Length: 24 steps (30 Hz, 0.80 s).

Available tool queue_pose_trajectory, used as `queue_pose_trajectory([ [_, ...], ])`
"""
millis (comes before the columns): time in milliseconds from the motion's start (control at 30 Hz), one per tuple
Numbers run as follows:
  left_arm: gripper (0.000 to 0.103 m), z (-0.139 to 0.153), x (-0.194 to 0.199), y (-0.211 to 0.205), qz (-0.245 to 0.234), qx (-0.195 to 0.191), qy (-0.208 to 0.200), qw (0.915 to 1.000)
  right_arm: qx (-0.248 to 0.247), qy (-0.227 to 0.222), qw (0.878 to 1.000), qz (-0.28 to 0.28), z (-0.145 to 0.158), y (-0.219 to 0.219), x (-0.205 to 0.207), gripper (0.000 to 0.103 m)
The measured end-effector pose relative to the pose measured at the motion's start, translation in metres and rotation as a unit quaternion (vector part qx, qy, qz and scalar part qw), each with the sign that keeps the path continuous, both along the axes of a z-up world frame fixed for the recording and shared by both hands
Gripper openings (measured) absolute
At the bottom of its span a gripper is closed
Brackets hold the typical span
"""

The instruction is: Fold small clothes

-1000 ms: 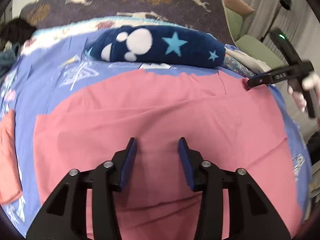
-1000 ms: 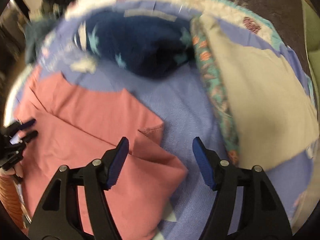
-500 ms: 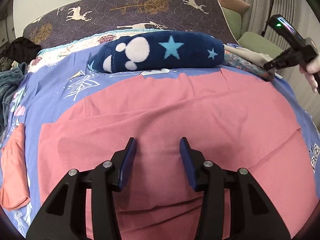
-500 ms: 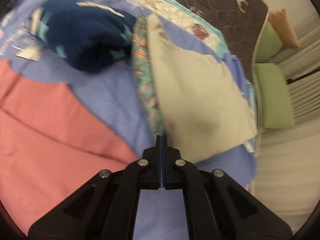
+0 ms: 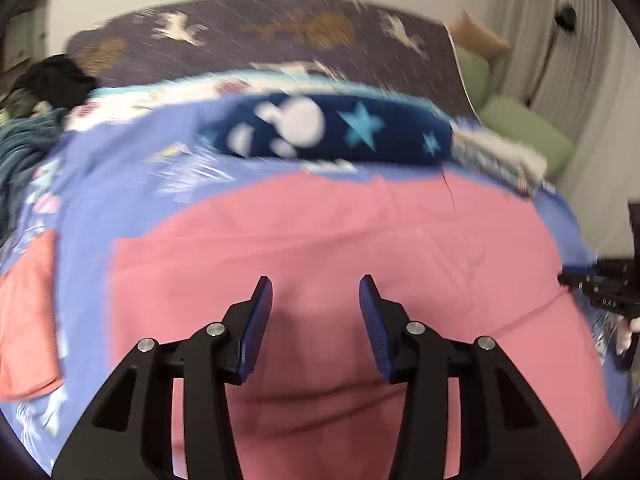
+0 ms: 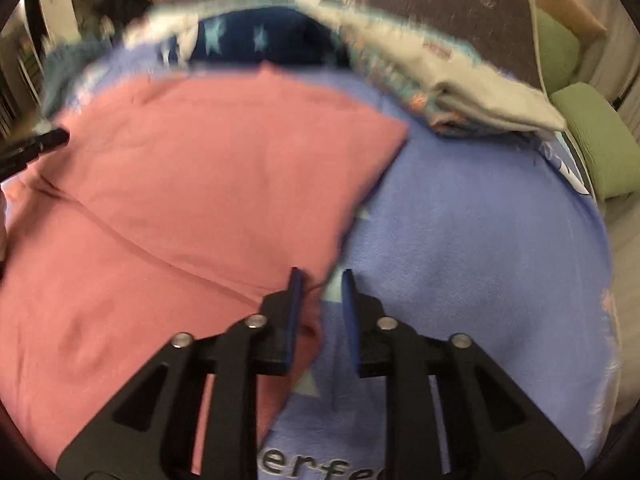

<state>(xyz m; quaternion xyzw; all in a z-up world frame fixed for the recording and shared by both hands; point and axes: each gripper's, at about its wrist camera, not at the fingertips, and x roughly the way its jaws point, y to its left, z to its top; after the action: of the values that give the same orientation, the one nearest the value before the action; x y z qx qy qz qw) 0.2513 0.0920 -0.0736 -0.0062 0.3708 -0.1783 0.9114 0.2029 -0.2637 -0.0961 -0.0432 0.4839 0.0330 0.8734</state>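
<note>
- While both views were motion-blurred, the pink garment (image 5: 340, 248) lay spread across the middle of the bed (image 6: 480, 220), short of the navy star pillow (image 5: 340, 128) at the head edge.
- Left tongs (image 5: 316, 300) hovered over the cloth, jaws parted, gripping nothing.
- Right tongs (image 6: 320, 280) straddled the garment's right hem, jaws slightly apart, not clenched.
- Risk, as judged: closing here could pinch the blue sheet with the hem, or catch one layer only, skewing the fold.

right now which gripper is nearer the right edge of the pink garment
Right. The right gripper straddles that edge of the pink garment; the left gripper hovers over its middle.
</note>
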Motion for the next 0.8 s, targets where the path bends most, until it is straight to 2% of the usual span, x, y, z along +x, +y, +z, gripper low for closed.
queue_pose_trajectory([
  [67,0.046,0.009,-0.014,0.027,0.021,-0.013,-0.006,0.9997,0.016,-0.030,0.999,-0.030,0.020,-0.002,-0.014,0.018],
  [133,0.046,0.008,-0.024,0.051,0.046,-0.018,0.002,0.9988,0.011,-0.074,0.997,-0.009,0.036,0.010,-0.023,0.017],
  [200,0.046,0.001,-0.031,0.073,0.073,-0.026,0.021,0.9968,0.026,-0.095,0.995,0.024,0.045,0.030,-0.031,0.018],
  [300,0.046,-0.008,-0.043,0.089,0.088,-0.046,0.035,0.9944,0.036,-0.068,0.997,0.031,0.030,0.048,-0.018,0.028],
  [367,0.046,-0.013,-0.054,0.091,0.088,-0.038,0.038,0.9947,0.016,-0.017,1.000,0.010,-0.001,0.049,-0.004,0.028],
  [400,0.046,-0.014,-0.059,0.093,0.086,-0.035,0.040,0.9949,0.026,-0.017,1.000,0.001,-0.012,0.046,-0.004,0.028],
  [433,0.046,-0.015,-0.066,0.095,0.083,-0.034,0.042,0.9951,0.037,-0.031,0.999,-0.005,-0.009,0.045,-0.010,0.028],
  [500,0.047,-0.015,-0.077,0.101,0.075,-0.042,0.043,0.9954,0.049,-0.030,0.998,-0.015,-0.002,0.042,-0.019,0.028],
  [567,0.048,-0.015,-0.093,0.108,0.061,-0.070,0.047,0.9946,0.075,-0.053,0.996,-0.016,0.010,0.037,-0.040,0.028],
  [667,0.053,-0.016,-0.111,0.113,0.042,-0.109,0.053,0.9917,0.080,-0.075,0.994,-0.019,0.022,0.026,-0.073,0.030],
  [800,0.055,-0.024,-0.130,0.107,0.026,-0.120,0.070,0.9900,0.116,-0.074,0.989,-0.051,0.022,0.001,-0.098,0.031],
])
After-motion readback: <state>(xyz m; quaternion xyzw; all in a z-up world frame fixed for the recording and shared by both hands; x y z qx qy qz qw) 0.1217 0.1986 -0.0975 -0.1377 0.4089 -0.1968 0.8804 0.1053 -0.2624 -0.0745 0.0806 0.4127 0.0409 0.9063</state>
